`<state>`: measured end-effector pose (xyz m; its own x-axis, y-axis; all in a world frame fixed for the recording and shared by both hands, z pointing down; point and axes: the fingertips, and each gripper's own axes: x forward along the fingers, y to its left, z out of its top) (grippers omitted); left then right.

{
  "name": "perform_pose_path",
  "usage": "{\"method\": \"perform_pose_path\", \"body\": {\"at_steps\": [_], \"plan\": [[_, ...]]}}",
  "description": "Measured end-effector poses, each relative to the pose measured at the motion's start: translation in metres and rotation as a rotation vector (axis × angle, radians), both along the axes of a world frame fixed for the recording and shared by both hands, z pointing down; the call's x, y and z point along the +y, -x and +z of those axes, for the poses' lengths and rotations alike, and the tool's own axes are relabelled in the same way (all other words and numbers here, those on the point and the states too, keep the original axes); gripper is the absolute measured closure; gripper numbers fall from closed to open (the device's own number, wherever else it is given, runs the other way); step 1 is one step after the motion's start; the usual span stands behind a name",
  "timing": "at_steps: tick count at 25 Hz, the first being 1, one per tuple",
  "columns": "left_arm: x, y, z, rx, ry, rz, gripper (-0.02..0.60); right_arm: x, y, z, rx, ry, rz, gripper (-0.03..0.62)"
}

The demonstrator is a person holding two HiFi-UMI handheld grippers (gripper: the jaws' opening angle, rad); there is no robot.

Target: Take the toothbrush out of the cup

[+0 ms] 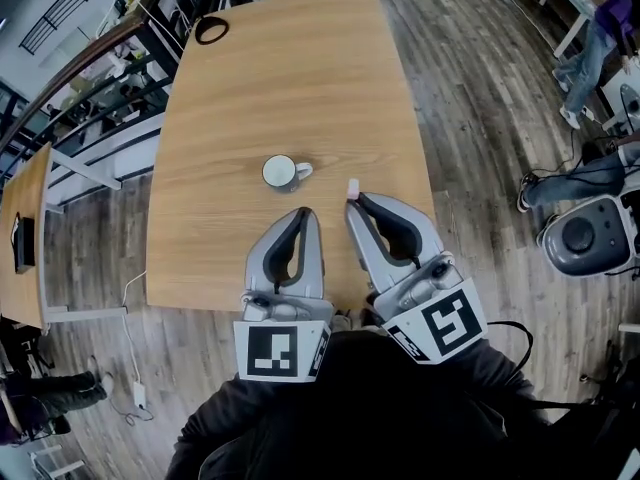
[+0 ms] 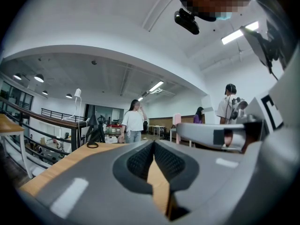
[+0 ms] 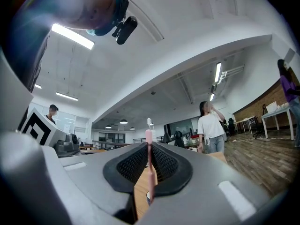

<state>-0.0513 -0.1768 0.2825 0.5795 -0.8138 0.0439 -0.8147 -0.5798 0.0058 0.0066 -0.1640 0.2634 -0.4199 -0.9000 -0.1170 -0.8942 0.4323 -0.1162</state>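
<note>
A white cup (image 1: 279, 172) with a handle stands empty on the wooden table (image 1: 280, 78). My right gripper (image 1: 355, 201) is to the right of the cup and nearer me, shut on a pink toothbrush (image 1: 352, 186) whose end pokes out past the fingertips. In the right gripper view the toothbrush (image 3: 149, 165) stands upright between the shut jaws of the right gripper (image 3: 149, 154). My left gripper (image 1: 303, 214) is just in front of the cup, shut with nothing in it; in its own view the left gripper (image 2: 153, 145) has its pads pressed together. The toothbrush (image 2: 176, 120) also shows there, off to the right.
A black ring (image 1: 211, 30) lies near the table's far left corner. Another desk (image 1: 25, 238) stands to the left and a wheeled machine (image 1: 590, 233) to the right on the wood floor. People (image 2: 133, 122) stand in the room beyond the table.
</note>
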Motion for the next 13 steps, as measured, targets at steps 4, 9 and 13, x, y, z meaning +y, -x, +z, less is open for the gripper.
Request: {"method": "perform_pose_path", "body": {"at_steps": [4,9,13], "plan": [[0.004,0.001,-0.001,0.000,0.005,-0.005,0.574,0.003,0.001,-0.003,-0.002,-0.004,-0.006,0.568],[0.010,0.003,-0.003,0.002,-0.009,-0.014,0.574,0.009,0.002,-0.004,-0.002,-0.012,-0.014,0.568],[0.014,0.003,-0.001,0.001,-0.011,-0.019,0.573,0.013,0.003,-0.004,-0.004,-0.020,-0.021,0.568]]}}
